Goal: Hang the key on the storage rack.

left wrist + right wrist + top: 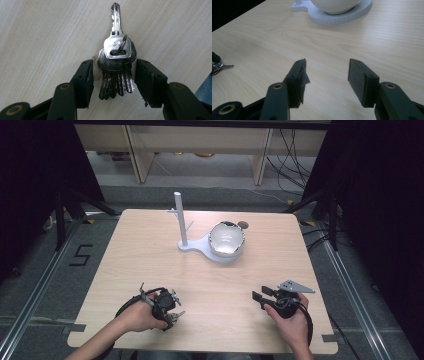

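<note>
On the near left part of the counter (150, 265), the left gripper (172, 312) is resting in the person's left hand (137, 317), pointing down at the wood. Its own view is showing the two black jaws standing apart, with a bunch of keys (116, 63) lying flat on the counter (45, 37) between them. One key is pointing away from the gripper (113, 77), while the others are fanning back toward it, all joined by a thin wire ring. Small gaps are showing between the jaw pads and the keys on both sides, so the jaws are not closing on anything.

At the near right, the right hand (292, 320) is holding the right gripper (260, 299) just above the counter, its grey three-cornered plate on top. Its jaws are also standing wide apart and holding nothing, with bare wood (324, 50) between them in the right gripper view. Far to the left of that view, the keys (220, 67) are lying at the picture's edge.

Farther back, near the middle of the counter, a white stand (200, 247) is sitting with an upright post (180, 217) carrying short pegs. A white bowl (226, 239) is resting on the stand's round right part, tilted so its opening is facing the near side. The two grippers are sitting well apart from each other and from the stand.
</note>
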A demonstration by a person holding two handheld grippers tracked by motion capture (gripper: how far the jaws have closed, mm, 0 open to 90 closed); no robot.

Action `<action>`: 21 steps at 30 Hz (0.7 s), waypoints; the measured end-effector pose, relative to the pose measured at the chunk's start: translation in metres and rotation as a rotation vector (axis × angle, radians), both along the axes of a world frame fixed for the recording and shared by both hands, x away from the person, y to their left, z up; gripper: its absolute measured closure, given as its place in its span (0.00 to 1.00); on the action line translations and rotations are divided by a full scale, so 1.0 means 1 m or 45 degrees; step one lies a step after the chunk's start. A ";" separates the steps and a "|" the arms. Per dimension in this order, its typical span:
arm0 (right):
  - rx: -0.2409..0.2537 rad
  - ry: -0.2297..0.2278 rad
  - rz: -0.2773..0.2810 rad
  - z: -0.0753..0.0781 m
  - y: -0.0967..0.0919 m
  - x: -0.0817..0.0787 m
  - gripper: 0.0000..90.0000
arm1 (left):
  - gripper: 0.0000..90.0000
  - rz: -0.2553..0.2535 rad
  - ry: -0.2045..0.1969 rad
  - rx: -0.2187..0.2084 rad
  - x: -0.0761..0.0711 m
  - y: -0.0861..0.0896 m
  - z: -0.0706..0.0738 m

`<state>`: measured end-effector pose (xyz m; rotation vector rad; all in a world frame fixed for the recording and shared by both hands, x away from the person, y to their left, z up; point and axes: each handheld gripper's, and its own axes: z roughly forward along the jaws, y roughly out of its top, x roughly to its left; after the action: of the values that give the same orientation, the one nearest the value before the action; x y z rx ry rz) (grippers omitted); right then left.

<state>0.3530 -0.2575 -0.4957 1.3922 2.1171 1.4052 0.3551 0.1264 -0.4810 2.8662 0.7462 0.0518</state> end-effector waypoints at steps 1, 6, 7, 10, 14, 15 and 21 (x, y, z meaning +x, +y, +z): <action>-0.009 -0.011 0.005 -0.001 0.000 0.001 0.55 | 0.54 -0.005 -0.001 0.001 0.000 0.000 0.000; -0.023 -0.051 0.026 -0.002 0.000 0.003 0.55 | 0.62 0.005 0.004 0.005 0.001 0.001 0.001; -0.030 -0.060 0.024 -0.001 0.000 0.003 0.55 | 0.65 0.021 0.006 0.002 -0.001 0.000 0.001; -0.041 -0.039 0.014 0.000 -0.001 0.001 0.55 | 0.73 -0.002 -0.001 0.013 -0.004 -0.002 0.002; -0.036 -0.045 0.023 0.000 -0.001 0.001 0.55 | 0.77 -0.015 0.012 0.032 -0.006 -0.003 0.002; -0.036 -0.045 0.023 0.000 -0.001 0.001 0.55 | 0.79 -0.015 0.012 0.032 -0.006 -0.003 0.002; -0.013 -0.043 0.030 -0.001 0.000 0.002 0.55 | 0.88 -0.018 0.032 0.010 -0.005 0.000 0.002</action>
<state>0.3549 -0.2572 -0.4963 1.3348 2.1231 1.4140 0.3503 0.1264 -0.4795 2.8841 0.7321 0.0173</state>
